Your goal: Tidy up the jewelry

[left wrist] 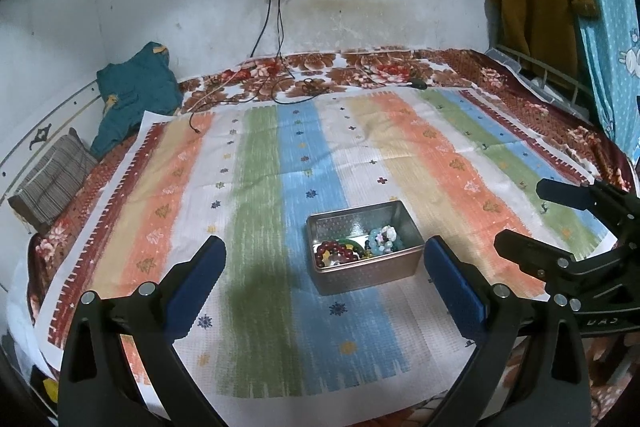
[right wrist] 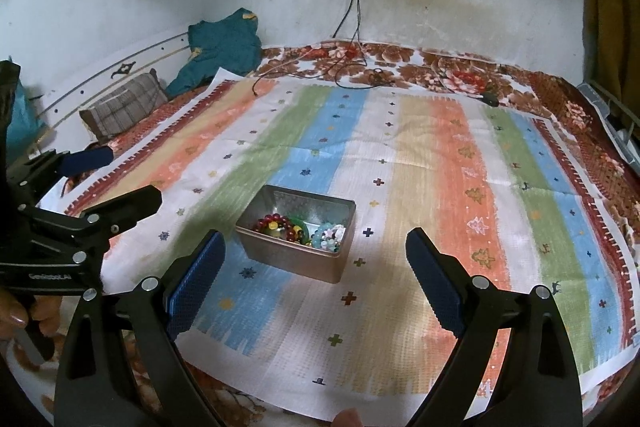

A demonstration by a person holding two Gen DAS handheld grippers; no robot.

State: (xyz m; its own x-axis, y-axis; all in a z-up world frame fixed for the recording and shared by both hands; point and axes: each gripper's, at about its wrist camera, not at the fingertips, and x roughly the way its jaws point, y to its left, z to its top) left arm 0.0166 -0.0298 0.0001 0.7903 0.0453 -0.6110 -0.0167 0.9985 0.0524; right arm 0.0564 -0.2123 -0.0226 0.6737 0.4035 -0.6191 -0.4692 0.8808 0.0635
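The left gripper (left wrist: 326,281) is held above the bed, with its two blue pads wide apart and nothing between them. Just in front of it a metal tin (left wrist: 366,269) stands on the striped cloth (left wrist: 260,187), on a blue stripe. Inside the tin lie a dark red bead bracelet (left wrist: 334,253) at the left and a pale blue and white bead bracelet (left wrist: 384,238) at the right; some green pieces are between them. At the right edge the right gripper (left wrist: 532,217) comes into view, its black fingers spread apart and empty. Behind the cloth is a floral blanket (left wrist: 360,67) with black cables (left wrist: 276,83) on it. A teal garment (left wrist: 136,95) lies at the far left, against the wall.
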